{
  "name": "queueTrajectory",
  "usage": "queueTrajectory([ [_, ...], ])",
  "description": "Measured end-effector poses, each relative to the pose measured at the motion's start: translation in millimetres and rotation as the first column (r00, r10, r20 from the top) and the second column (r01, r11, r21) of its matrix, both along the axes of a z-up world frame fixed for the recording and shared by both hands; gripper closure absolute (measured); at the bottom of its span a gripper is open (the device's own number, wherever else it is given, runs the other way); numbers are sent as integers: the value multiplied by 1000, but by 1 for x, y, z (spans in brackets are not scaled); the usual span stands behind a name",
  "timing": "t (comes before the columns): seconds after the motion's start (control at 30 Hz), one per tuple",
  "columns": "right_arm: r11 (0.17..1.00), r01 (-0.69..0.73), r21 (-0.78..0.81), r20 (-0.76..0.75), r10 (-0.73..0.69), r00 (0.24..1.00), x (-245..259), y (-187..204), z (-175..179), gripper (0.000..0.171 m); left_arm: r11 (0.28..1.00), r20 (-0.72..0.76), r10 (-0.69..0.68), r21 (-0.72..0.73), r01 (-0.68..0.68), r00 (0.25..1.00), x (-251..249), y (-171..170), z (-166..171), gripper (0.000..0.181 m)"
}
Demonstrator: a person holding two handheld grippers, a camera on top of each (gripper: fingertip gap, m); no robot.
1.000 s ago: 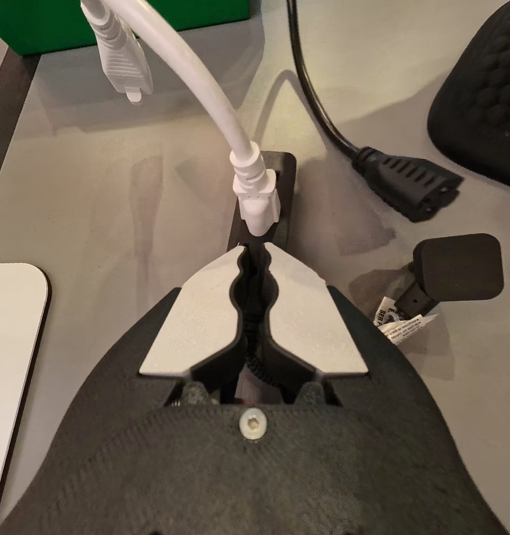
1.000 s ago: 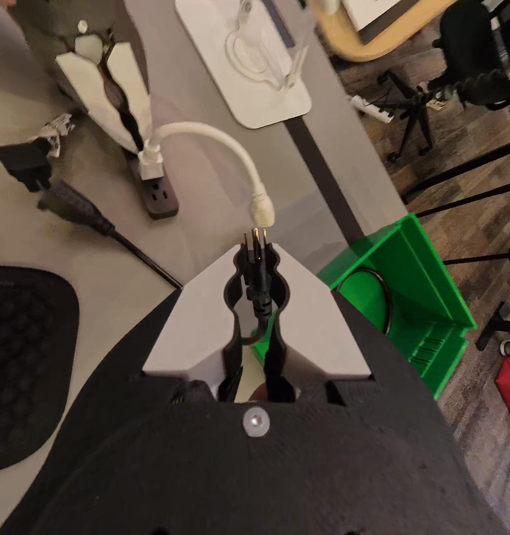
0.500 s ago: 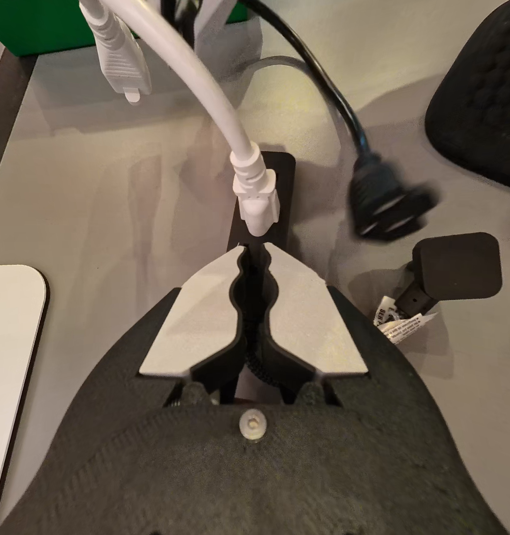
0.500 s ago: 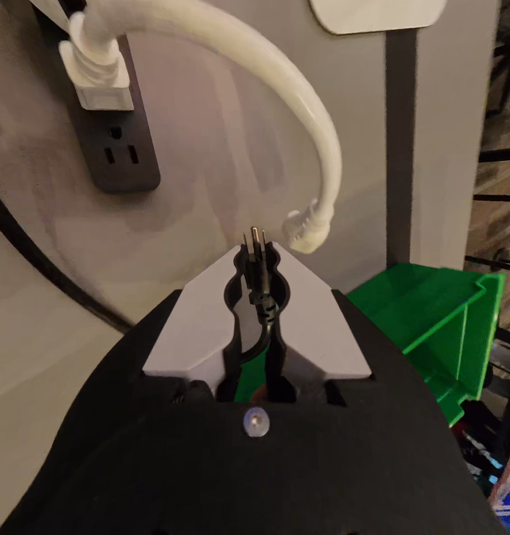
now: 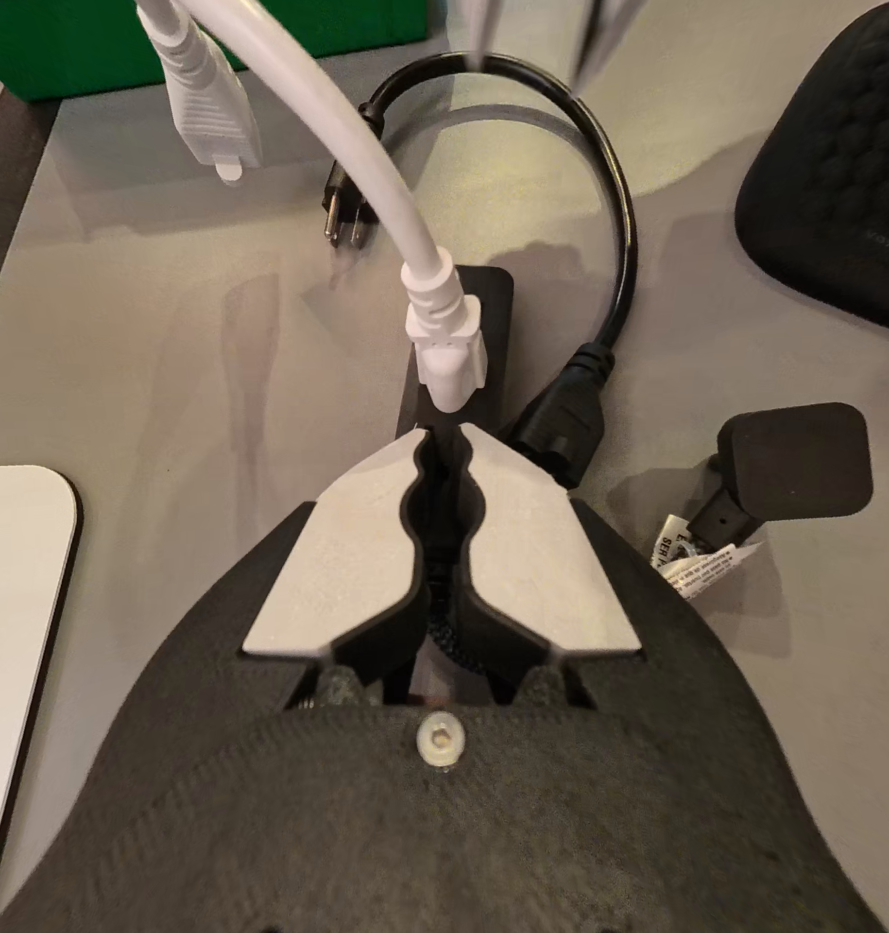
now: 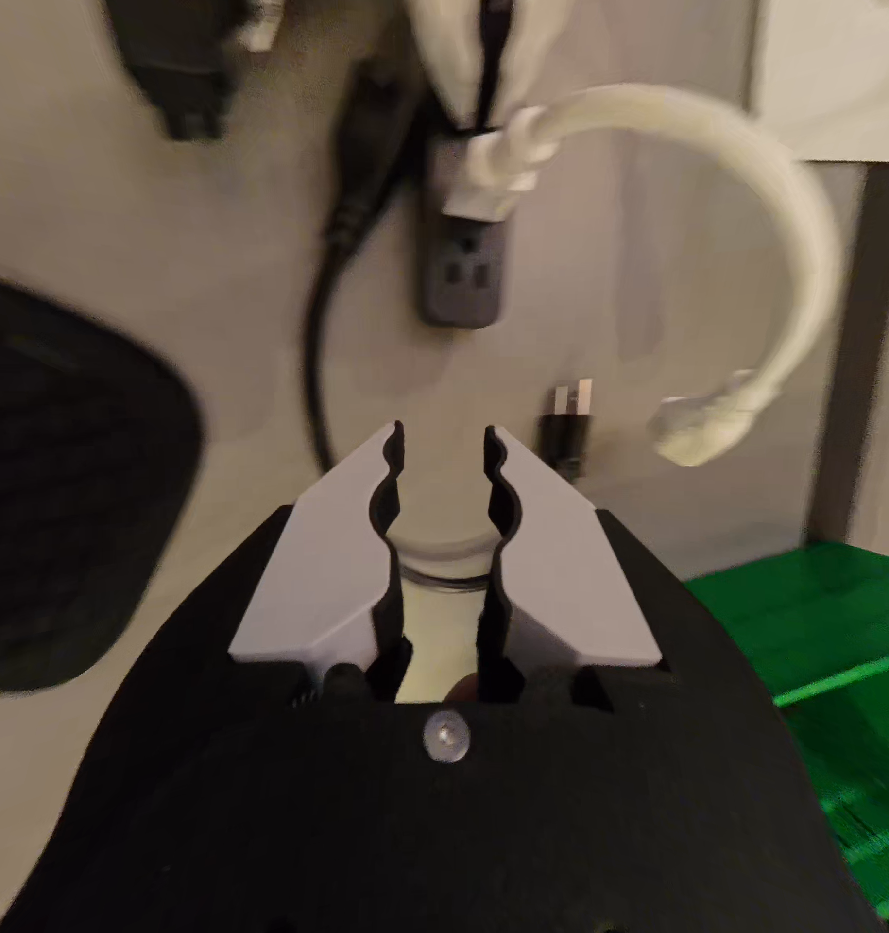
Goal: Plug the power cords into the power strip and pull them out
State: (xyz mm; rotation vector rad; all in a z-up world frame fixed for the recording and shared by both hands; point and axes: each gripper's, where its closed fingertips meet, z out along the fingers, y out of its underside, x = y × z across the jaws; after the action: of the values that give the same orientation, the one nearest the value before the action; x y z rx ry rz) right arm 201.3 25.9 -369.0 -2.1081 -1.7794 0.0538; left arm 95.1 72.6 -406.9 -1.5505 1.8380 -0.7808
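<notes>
While the left gripper (image 5: pixel 442 429) has its fingers nearly pressed together on the near end of the black power strip (image 5: pixel 488 323), pinching it where its braided lead runs back between them, the strip lies flat on the desk (image 5: pixel 155 328), apparently pinned so that it will not slide or lift under a plug. The white plug (image 5: pixel 447 353) sits in a socket just beyond those fingertips, its white cord (image 5: pixel 341 116) arching up and away. The socket at the strip's far end (image 6: pixel 465 275) is free. The right gripper (image 6: pixel 443 433) has its fingers spread with nothing between them. The black plug (image 6: pixel 566 429) lies loose on the desk just right of its fingertips, not touching them, prongs pointing toward the strip. In the left wrist view the same plug (image 5: pixel 346 212) rests short of the strip's far end, partly behind the white cord, while the black cord (image 5: pixel 604 151) loops round to its socket end (image 5: pixel 563 424), lying against the strip's right side. The black plug appears not yet inserted.
</notes>
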Motion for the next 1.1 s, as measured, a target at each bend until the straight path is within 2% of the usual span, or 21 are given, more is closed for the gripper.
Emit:
queueTrajectory([
  [0.1,992,-62,-110,72,70,995,18,-40,-19,145,1000,0,0,-1,0,1000,0,0,0,175],
  [0.27,977,-102,-189,207,141,968,50,-64,-50,145,1000,-2,2,0,-2,1000,0,0,0,174],
  [0.37,972,-104,-208,166,140,976,48,-61,-60,148,1000,-2,1,-1,-1,1000,0,0,0,174],
  [0.47,968,-126,-218,124,156,980,39,-58,-61,165,1000,0,1,-2,-1,1000,0,0,0,174],
  [0.67,968,-126,-218,81,147,986,37,-57,-61,166,1000,2,-3,0,3,1000,0,0,0,174],
  [0.8,977,-125,-173,22,131,991,27,-60,-44,166,1000,4,-4,0,4,1000,0,0,0,174],
  [1.1,992,-98,-85,-113,88,990,20,-64,23,166,1000,6,-6,-2,6,1000,0,0,0,174],
])
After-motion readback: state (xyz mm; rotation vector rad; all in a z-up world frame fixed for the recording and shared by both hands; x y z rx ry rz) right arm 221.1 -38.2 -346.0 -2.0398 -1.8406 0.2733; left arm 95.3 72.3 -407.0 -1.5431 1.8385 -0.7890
